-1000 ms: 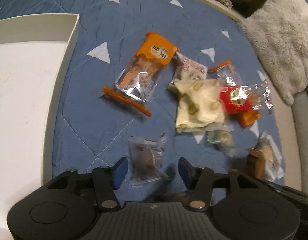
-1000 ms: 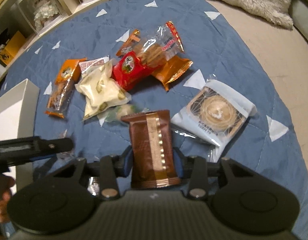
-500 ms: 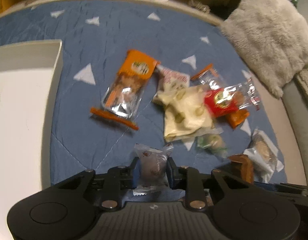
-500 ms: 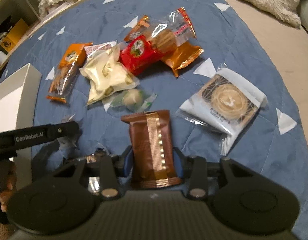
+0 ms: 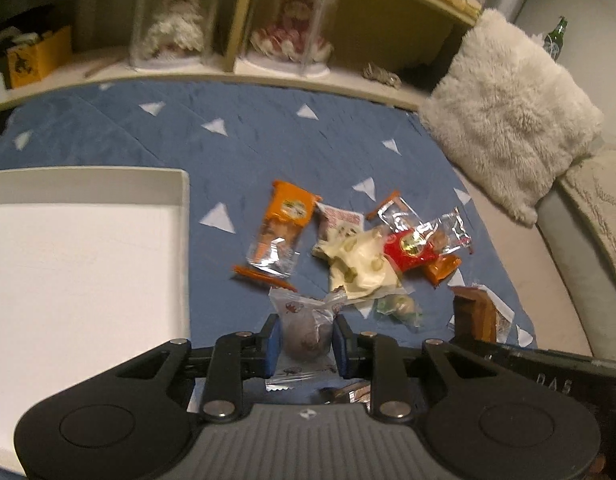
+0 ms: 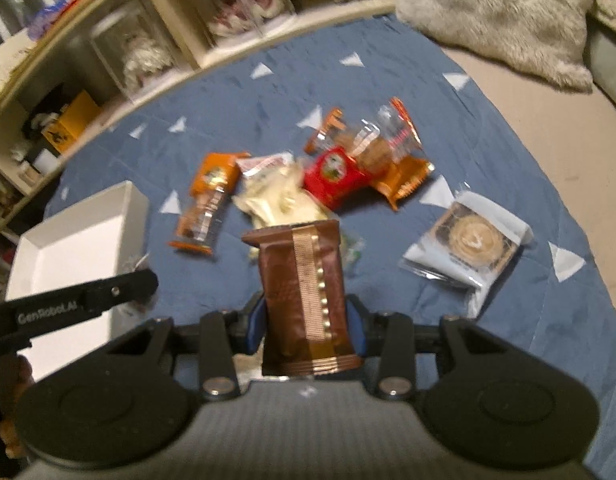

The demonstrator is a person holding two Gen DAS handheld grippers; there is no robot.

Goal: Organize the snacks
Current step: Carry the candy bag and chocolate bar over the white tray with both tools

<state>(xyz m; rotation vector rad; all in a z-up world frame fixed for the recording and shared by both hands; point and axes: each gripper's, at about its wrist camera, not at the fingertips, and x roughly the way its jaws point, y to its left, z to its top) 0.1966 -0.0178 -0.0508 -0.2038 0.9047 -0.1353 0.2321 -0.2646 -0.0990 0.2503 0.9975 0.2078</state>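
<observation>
Snacks are being sorted, and two of them are held up above the blue quilt [image 5: 120,136]. A round dark snack in a clear wrapper [image 5: 304,338] is clamped in the left claw [image 5: 304,342], with a blue pad pressed on each side. A brown snack pack [image 6: 304,292] is clamped in the right claw [image 6: 306,326] and stands upright between the pads. A white box [image 5: 68,264] is seen just to the left, and nothing is seen inside it. The other snacks are left in a heap on the quilt: an orange pack [image 5: 282,232], a pale yellow bag [image 5: 359,266], a red pack [image 5: 409,248] and a flat white pack [image 6: 469,240]. The right view is blurred, so the grip on the brown pack is hard to judge; it looks tight. The round snack could be squashed if it is squeezed too hard. The thin, slippery wrapper could also be pulled loose, and the snack could be dropped beside the box.
</observation>
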